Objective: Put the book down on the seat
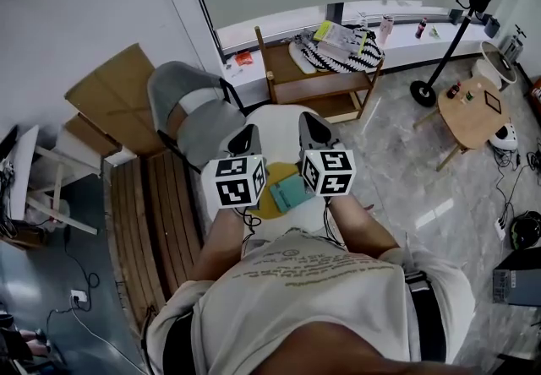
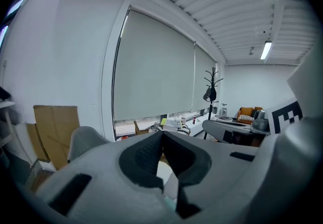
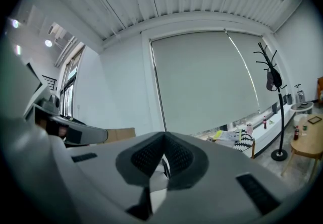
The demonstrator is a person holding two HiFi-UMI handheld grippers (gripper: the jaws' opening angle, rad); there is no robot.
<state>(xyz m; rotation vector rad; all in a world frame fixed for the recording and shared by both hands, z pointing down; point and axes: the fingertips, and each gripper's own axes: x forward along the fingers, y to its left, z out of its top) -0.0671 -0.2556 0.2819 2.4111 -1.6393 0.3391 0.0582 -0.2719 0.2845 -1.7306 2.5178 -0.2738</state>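
A teal book (image 1: 288, 192) lies flat on a yellow disc (image 1: 264, 203) on the round white table (image 1: 272, 122), just in front of the person's chest. My left gripper (image 1: 244, 142) and right gripper (image 1: 314, 130) are raised side by side above the book, one on each side of it, pointing forward. Both are shut with nothing between their jaws, which meet in the left gripper view (image 2: 162, 134) and the right gripper view (image 3: 164, 137). A grey chair (image 1: 196, 116) stands at the table's left. A wooden chair (image 1: 314, 82) stands behind the table.
The wooden chair's seat carries a striped cushion (image 1: 338, 54) and papers. A coat stand (image 1: 456, 23) and a small wooden side table (image 1: 473, 111) are at the right. A wooden bench (image 1: 152, 213) runs along the left, with cardboard (image 1: 118, 90) against the wall.
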